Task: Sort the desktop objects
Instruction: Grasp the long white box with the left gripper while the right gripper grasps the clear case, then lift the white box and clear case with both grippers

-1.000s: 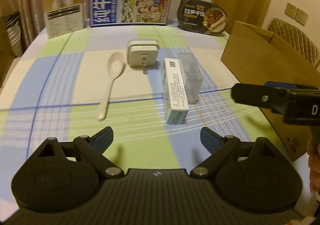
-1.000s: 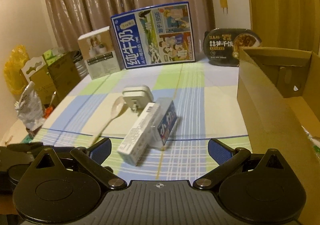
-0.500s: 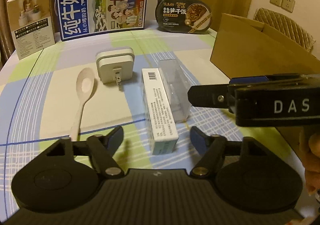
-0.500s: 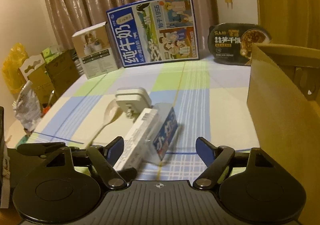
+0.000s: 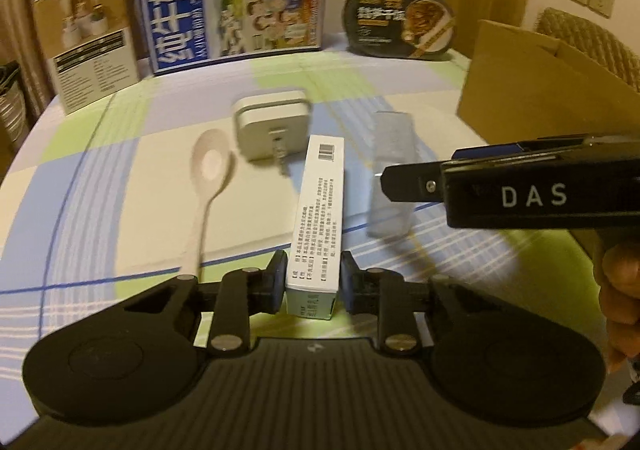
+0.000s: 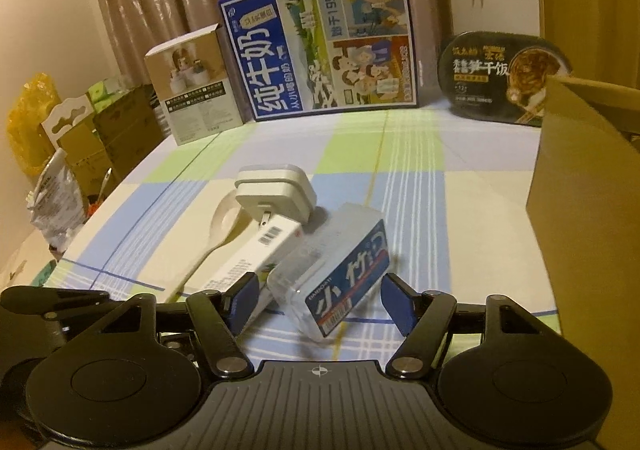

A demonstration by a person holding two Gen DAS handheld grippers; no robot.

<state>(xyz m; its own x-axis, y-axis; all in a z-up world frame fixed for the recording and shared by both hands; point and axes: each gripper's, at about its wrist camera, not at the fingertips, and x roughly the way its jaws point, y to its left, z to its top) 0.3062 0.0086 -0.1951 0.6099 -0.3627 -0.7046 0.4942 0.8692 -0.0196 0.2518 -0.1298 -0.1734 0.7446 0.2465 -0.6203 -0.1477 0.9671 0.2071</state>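
A long white carton [image 5: 320, 218] lies on the checked tablecloth [image 5: 120, 186], and my left gripper [image 5: 314, 284] is shut on its near end, both pads pressed to its sides. Beside it lies a clear plastic box with a blue label [image 6: 332, 274]. My right gripper [image 6: 320, 302] straddles that box's near end with its jaws closing; small gaps still show at the pads. The right gripper's finger [image 5: 412, 182] crosses the left wrist view over the clear box [image 5: 390, 154]. A white spoon [image 5: 208, 178] and a white charger plug [image 5: 272, 126] lie further back.
An open cardboard box [image 6: 580, 190] stands at the table's right edge. At the back stand a blue milk carton case [image 6: 320, 46], a small beige box [image 6: 192, 82] and a black meal tray [image 6: 500, 78]. Bags and cartons [image 6: 60, 154] crowd the floor to the left.
Both grippers moved forward and down to the two boxes. The left jaws closed onto the white carton. The right jaws narrowed around the clear box.
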